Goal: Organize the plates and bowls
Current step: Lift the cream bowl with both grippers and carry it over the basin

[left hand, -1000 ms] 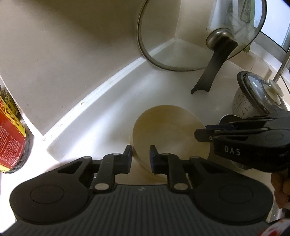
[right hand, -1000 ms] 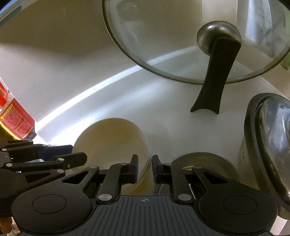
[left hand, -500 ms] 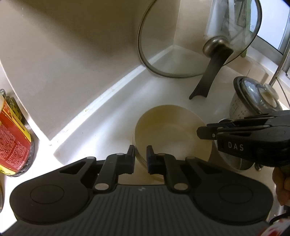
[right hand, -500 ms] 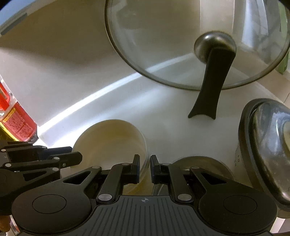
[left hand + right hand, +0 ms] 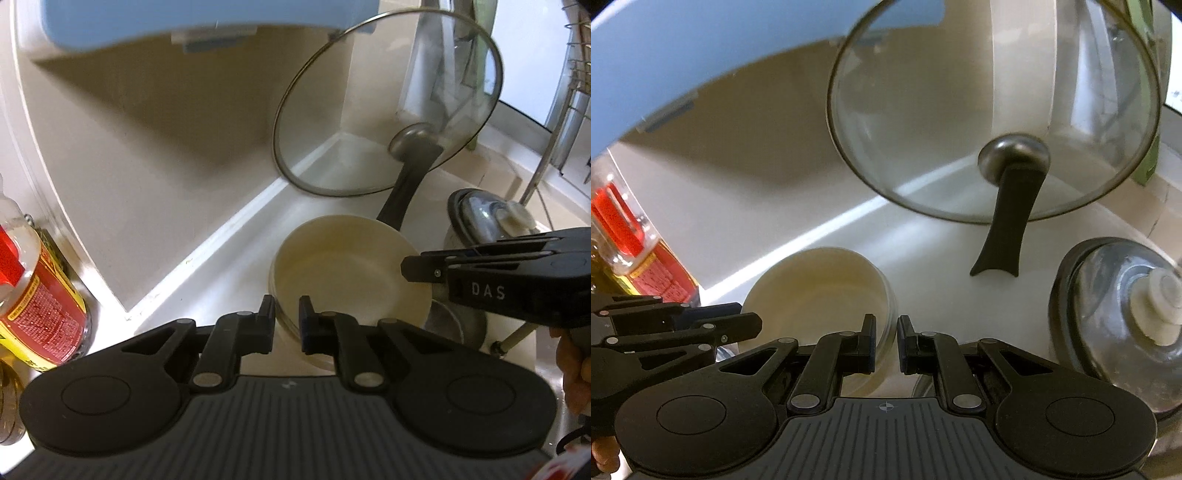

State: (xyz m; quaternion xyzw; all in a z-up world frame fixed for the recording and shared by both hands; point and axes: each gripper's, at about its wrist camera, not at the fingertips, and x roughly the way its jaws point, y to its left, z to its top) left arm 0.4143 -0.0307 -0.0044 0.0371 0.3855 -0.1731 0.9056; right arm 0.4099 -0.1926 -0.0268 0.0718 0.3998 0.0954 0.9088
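Cream bowls [image 5: 351,273] stacked near corner, saves room | glass lid [image 5: 384,107] leans on far wall | left gripper [image 5: 287,325] closed, empty; right gripper [image 5: 886,341] closed, empty

Two claws: the left claw [image 5: 287,324] at the bottom centre and the right claw [image 5: 886,343]. One stack of cream bowls [image 5: 351,273] mid-frame. One glass lid [image 5: 384,107] upper right. One lidded pot [image 5: 1119,317] lower right. One red-labelled bottle [image 5: 33,302] at the left edge. One metal bowl [image 5: 452,325] lower right.
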